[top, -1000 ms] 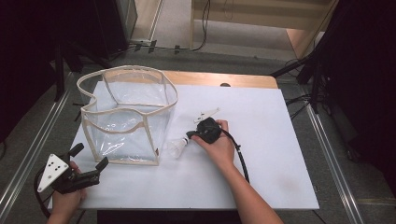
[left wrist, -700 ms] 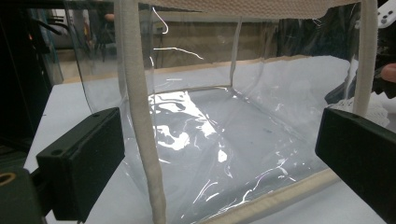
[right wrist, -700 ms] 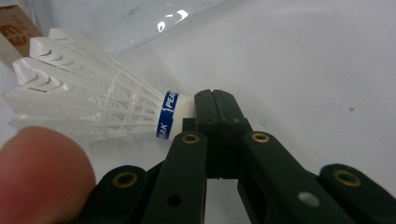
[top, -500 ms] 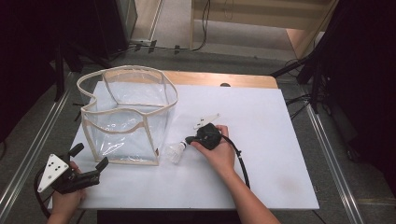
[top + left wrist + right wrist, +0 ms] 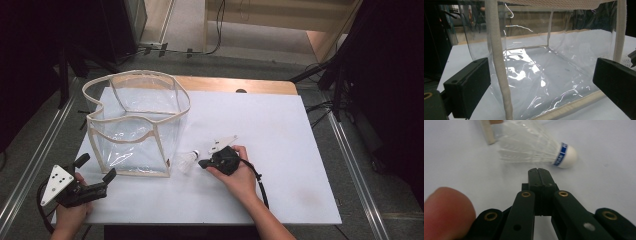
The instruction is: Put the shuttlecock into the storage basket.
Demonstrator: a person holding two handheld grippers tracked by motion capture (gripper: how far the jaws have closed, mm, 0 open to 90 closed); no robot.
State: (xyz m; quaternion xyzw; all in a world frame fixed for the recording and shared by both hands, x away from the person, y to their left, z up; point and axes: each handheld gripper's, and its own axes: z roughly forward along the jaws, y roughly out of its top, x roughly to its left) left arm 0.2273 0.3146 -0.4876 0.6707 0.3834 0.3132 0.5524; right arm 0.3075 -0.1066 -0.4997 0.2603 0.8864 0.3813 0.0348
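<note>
Surface: white desk (image 5: 280, 130) on a wooden top, dark room around it.
Clear bag (image 5: 137, 120): upright, cloth-trimmed, toward the desk's left edge.
Shuttlecock (image 5: 188, 161): lying on its side just beside the bag's near right corner.
Left gripper (image 5: 95, 172): at the near left corner, jaws wide apart, holding nothing.
Right gripper (image 5: 539, 171): jaws pressed together, empty, tips near the shuttlecock's feathers.
</note>
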